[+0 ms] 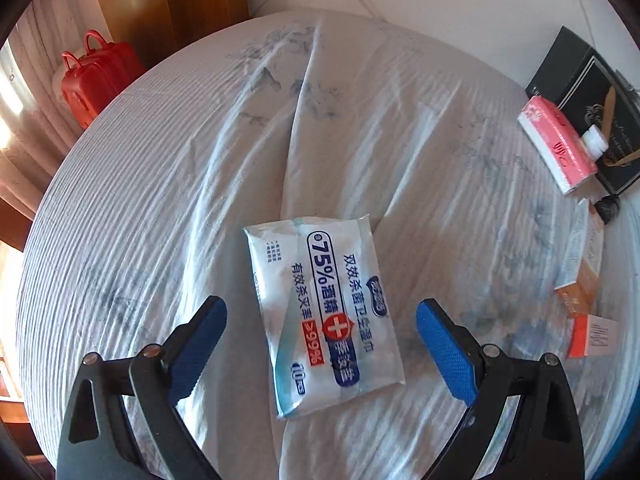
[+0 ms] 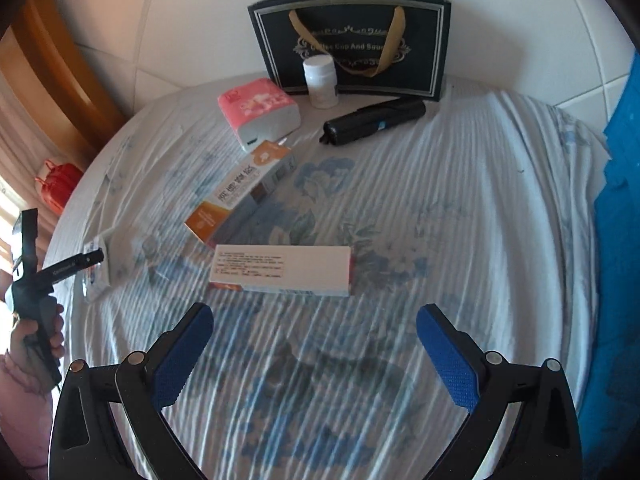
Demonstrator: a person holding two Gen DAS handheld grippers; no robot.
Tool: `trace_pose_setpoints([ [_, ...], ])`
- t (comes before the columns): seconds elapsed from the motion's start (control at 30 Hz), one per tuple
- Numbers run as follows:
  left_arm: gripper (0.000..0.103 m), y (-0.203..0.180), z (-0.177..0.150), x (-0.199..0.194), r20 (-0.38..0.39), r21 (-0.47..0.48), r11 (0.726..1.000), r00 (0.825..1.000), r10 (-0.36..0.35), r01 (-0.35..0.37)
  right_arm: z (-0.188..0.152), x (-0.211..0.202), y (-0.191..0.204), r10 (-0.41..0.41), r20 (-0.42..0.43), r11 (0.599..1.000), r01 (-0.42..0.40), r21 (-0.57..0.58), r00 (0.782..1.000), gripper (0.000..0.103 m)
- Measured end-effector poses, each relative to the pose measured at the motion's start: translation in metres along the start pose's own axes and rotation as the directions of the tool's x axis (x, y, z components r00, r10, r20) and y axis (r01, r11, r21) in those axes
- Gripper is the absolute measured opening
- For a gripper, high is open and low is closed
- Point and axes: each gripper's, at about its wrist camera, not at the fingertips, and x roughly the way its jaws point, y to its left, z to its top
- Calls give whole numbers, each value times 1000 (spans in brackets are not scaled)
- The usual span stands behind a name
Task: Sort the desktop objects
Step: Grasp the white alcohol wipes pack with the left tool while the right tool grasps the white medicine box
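Left gripper [image 1: 322, 318] jaws apart, straddling the alcohol wipes pack [image 1: 324, 316] lying flat on the bedsheet [image 1: 160, 200], no contact. Right gripper [image 2: 315, 330] jaws apart, empty, just short of white medicine box [image 2: 282, 275]

wipes pack [image 1: 326, 312] on bedsheet [image 1: 160, 200], far left | flat box [image 2: 282, 270] centre | long box [image 2: 244, 192] behind it | tissue pack [image 2: 260, 114], bottle [image 2: 320, 82], umbrella [image 2: 374, 120] in front of bag [image 2: 352, 40] at wall
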Motion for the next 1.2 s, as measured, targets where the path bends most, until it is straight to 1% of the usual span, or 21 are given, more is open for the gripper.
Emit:
trace_pose_setpoints([
  [0.1,97,-4,2,18,-33,2,1000,999,16,-16,15,36,-9,18,-48,1000,-17,15,999,103],
  [0.17,95,-6,0,21,-15,5,1000,1000,13,-13,27,53,-15,-1,-62,1000,2,30,998,103],
  [0.2,90,-7,-1,21,-12,16,1000,1000,6,-6,33,58,-17,-18,-63,999,20,28,998,94],
  [0.23,72,-8,-2,19,-3,25,1000,1000,3,-3,40,62,-18,-33,-60,999,35,23,998,80],
  [0.27,62,-10,-4,15,6,33,999,1000,1,-1,46,68,-19,-49,-63,999,50,13,997,73],
  [0.3,56,-12,-6,13,-1,43,999,1000,2,-2,51,75,-21,-70,-73,997,71,2,995,69],
  [0.33,53,-13,-9,10,-1,57,998,1000,10,-10,55,83,-22,-88,-87,996,87,-5,992,69],
  [0.37,52,-16,-14,6,9,77,997,1000,15,-15,57,91,-24,-94,-101,996,93,-14,990,68],
  [0.43,52,-23,-26,-9,35,114,993,999,30,-34,54,100,-25,-103,-142,995,101,-24,985,62],
  [0.5,52,-28,-41,-27,57,140,990,998,15,-23,38,98,-22,-79,-181,997,76,-23,980,61],
  [0.63,52,-42,-81,-52,30,173,981,995,-97,90,-16,78,-3,5,-251,999,-14,-34,968,63],
  [0.7,52,-61,-95,-57,11,204,972,992,-122,117,-42,66,13,35,-278,996,-58,-75,960,62],
  [0.73,52,-68,-100,-57,7,218,968,991,-131,126,-51,59,19,43,-272,994,-68,-84,961,62],
  [0.77,52,-76,-108,-54,1,233,964,991,-133,130,-58,51,25,28,-255,993,-56,-103,967,62],
  [0.8,52,-88,-108,-54,-11,247,960,991,-135,134,-61,44,30,4,-232,992,-32,-119,973,62],
  [0.83,52,-90,-112,-54,-18,256,956,989,-146,146,-62,37,34,-6,-206,992,-20,-123,978,62],
  [0.9,52,-97,-119,-58,-23,263,952,988,-155,155,-57,29,40,19,-179,994,-38,-104,984,62],
  [0.97,51,-103,-121,-61,-14,271,948,985,-169,166,-50,28,50,23,-165,993,-41,-108,986,62],
  [1.07,51,-108,-123,-68,18,294,943,986,-168,155,-42,37,67,9,-171,991,-31,-126,985,62],
  [1.17,51,-112,-122,-72,29,310,938,984,-175,158,-35,51,75,12,-184,990,-37,-137,983,62],
  [1.2,51,-112,-122,-73,30,312,936,984,-178,160,-35,55,79,2,-188,988,-31,-149,982,59],
])
